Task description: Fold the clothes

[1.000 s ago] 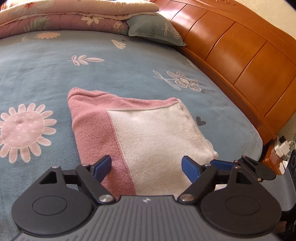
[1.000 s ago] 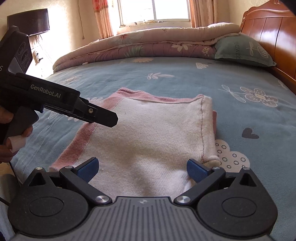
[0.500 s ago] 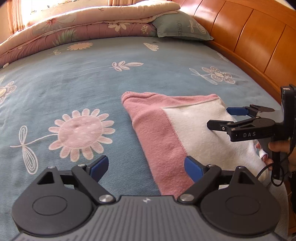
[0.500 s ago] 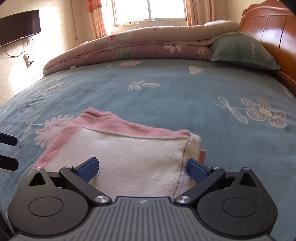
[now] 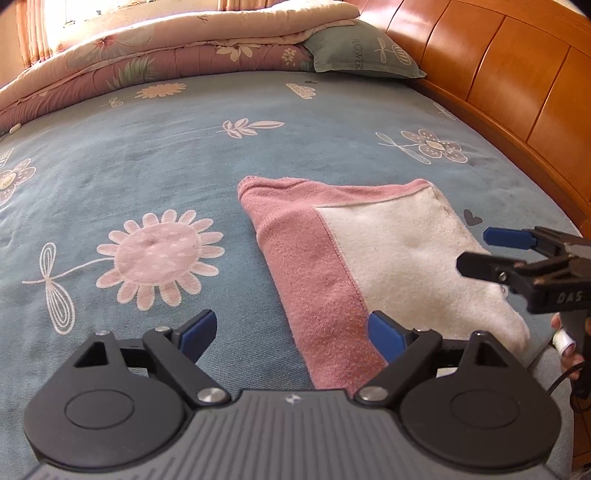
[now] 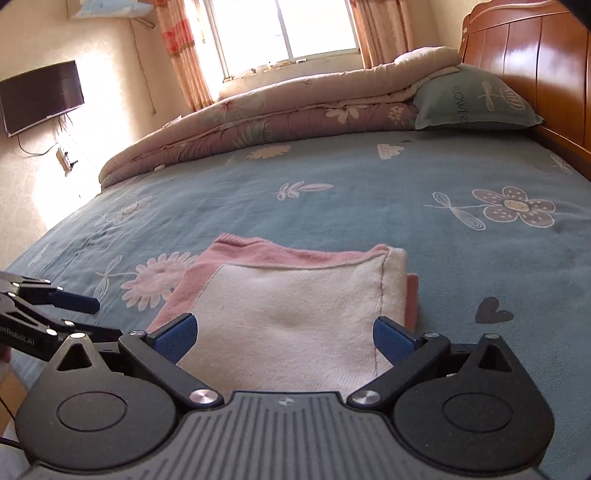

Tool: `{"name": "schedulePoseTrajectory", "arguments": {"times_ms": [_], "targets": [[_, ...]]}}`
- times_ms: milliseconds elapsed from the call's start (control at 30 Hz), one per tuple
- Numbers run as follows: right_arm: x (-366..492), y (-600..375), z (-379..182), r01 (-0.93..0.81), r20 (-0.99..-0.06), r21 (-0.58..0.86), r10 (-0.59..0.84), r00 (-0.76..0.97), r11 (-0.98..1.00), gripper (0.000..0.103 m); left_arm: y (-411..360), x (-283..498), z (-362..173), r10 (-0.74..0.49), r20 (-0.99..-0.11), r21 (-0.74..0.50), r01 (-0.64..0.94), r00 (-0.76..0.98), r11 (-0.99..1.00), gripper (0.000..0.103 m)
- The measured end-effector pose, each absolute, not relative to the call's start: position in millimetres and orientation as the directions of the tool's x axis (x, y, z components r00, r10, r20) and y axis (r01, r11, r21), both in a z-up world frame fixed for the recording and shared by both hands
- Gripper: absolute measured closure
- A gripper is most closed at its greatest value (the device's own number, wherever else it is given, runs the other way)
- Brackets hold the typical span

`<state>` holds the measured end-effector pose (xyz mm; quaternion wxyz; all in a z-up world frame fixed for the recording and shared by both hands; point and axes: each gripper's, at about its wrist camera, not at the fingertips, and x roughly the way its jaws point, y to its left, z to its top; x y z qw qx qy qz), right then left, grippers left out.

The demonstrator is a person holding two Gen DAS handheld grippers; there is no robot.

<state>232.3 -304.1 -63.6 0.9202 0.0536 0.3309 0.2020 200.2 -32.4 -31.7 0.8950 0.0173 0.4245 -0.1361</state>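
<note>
The pink-and-cream knitted garment point(image 5: 369, 254) lies folded into a flat rectangle on the blue flowered bedsheet point(image 5: 147, 158). Left gripper point(image 5: 291, 328) and right gripper point(image 6: 282, 334) hover spread wide, grasping nothing. It looks folded; whether another fold is wanted, I cannot judge.

Sunlit window point(image 6: 284, 29), wooden headboard point(image 6: 535, 70), wall television point(image 6: 40, 96)
</note>
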Motion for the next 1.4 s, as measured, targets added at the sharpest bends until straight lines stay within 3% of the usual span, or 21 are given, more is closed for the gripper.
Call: {"name": "schedulePoseTrajectory", "arguments": {"times_ms": [133, 333, 667, 833, 1000, 1200, 1400], "targets": [[233, -298, -75, -0.274, -0.648, 0.207, 0.341, 0.681, 0.939, 0.000, -27, 191, -26, -0.219, -0.762, -0.074, 0.253, 0.610, 0.964, 0.014], [219, -296, -56, -0.270, -0.608, 0.265, 0.377, 0.699, 0.926, 0.000, -18, 183, -20, -0.202, -0.753, -0.071, 0.228, 0.627, 0.971, 0.013], [210, -289, -63, -0.234, -0.642, 0.276, 0.360, 0.677, 0.932, 0.000, -4, 166, -8, -0.175, -0.726, -0.056, 0.197, 0.666, 0.979, 0.010], [184, -267, -49, -0.372, -0.578, 0.352, 0.512, 0.636, 0.859, 0.000, 7, 161, -7, -0.156, -0.706, -0.057, 0.164, 0.691, 0.985, 0.008], [159, -223, -56, -0.535, -0.574, 0.367, 0.638, 0.514, 0.761, 0.000, 17, 156, -8, -0.146, -0.696, -0.070, 0.136, 0.703, 0.988, 0.008], [151, -192, -82, -0.550, -0.653, 0.387, 0.641, 0.403, 0.740, 0.000, 30, 151, -10, -0.133, -0.684, -0.085, 0.103, 0.717, 0.991, 0.008], [149, -192, -70, -0.551, -0.614, 0.396, 0.658, 0.437, 0.735, 0.000, 35, 151, -15, -0.134, -0.685, -0.094, 0.096, 0.716, 0.991, 0.008]]}}
